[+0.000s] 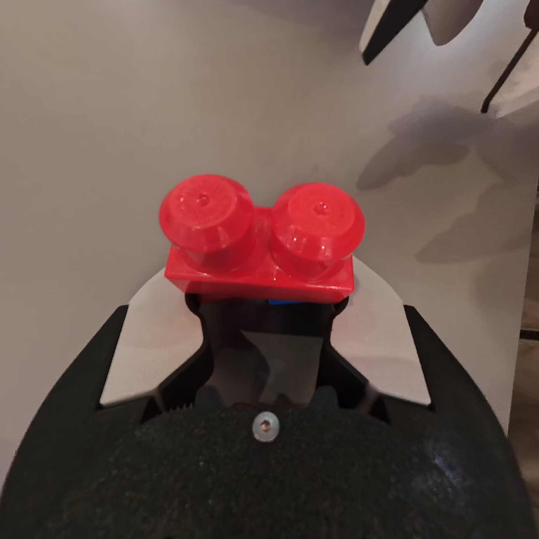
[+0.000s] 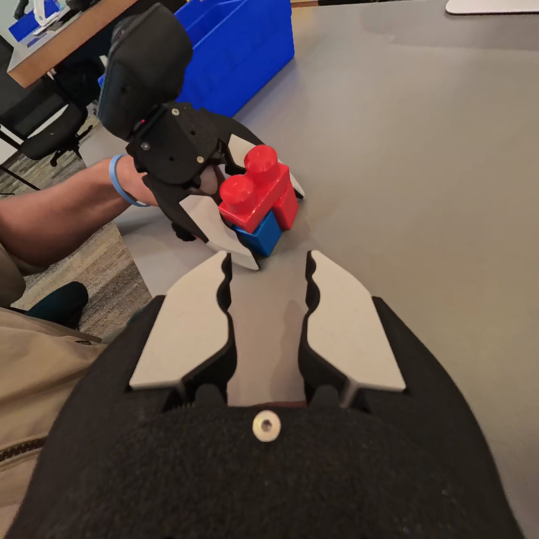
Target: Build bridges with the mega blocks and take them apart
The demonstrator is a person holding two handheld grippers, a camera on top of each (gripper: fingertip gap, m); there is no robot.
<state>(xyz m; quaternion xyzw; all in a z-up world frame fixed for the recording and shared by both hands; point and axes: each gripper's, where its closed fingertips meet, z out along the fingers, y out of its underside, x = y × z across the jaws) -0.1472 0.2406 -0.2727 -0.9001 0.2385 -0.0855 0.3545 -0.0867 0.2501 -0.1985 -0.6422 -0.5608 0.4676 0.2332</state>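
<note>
A small bridge stands on the grey table [image 2: 408,175]. It is a red two-stud block [image 2: 256,192] on top of a blue block [image 2: 264,236] and a red block [image 2: 287,207]. My left gripper [image 2: 277,230] is closed around the bridge, one finger on each end. In the left wrist view, the red two-stud block [image 1: 259,248] fills the space between the fingertips of the left gripper [image 1: 265,271], and a sliver of the blue block [image 1: 281,302] shows below it. My right gripper [image 2: 268,253] is open and empty, just in front of the bridge.
A blue bin [image 2: 242,58] stands on the table behind the bridge. A person's arm with a blue wristband [image 2: 125,180] holds the left gripper. The table edge runs along the left, with carpet and an office chair [image 2: 43,122] beyond. A white object [image 2: 495,7] lies far right. The gap from one gripper's tips to the other's is roughly 10 cm.
</note>
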